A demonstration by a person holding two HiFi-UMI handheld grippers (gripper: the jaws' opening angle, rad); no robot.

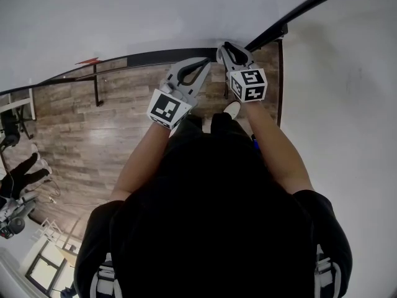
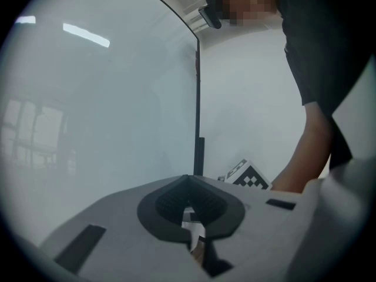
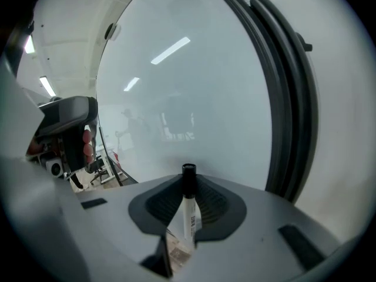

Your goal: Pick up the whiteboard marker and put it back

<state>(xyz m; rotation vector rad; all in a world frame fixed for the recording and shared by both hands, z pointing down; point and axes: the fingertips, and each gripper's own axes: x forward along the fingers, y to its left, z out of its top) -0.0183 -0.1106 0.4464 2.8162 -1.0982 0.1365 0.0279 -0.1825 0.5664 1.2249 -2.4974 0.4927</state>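
- Right gripper (image 3: pixel 188 178): closed on the whiteboard marker (image 3: pixel 190 216). The black cap shows just above the jaw tips and the white barrel runs down between the pads. In the head view this gripper (image 1: pixel 226 47) is close to the black ledge (image 1: pixel 161 58) at the foot of the whiteboard (image 1: pixel 124 11). The marker itself cannot be made out in that view.
- Left gripper (image 2: pixel 189 181): jaws together at the tips, nothing between them. In the head view it (image 1: pixel 205 61) sits just beside the right gripper.
- Risk 1, premature release: if the jaws part before the marker rests on the ledge, it would likely drop to the wooden floor (image 1: pixel 93 135) below.
- Risk 2, pivot in the grip: the pads appear to hold only a short stretch of a smooth, round barrel. A knock of the cap against the whiteboard or its dark frame (image 3: pixel 288 98) could twist the marker out of line.
- Risk 3, blind placement: the right gripper view does not show the ledge, so alignment depends on the head view, where the marker is hidden.
- Risk 4, interference: with the two grippers so close, a sideways correction could bring them together and jolt the marker.
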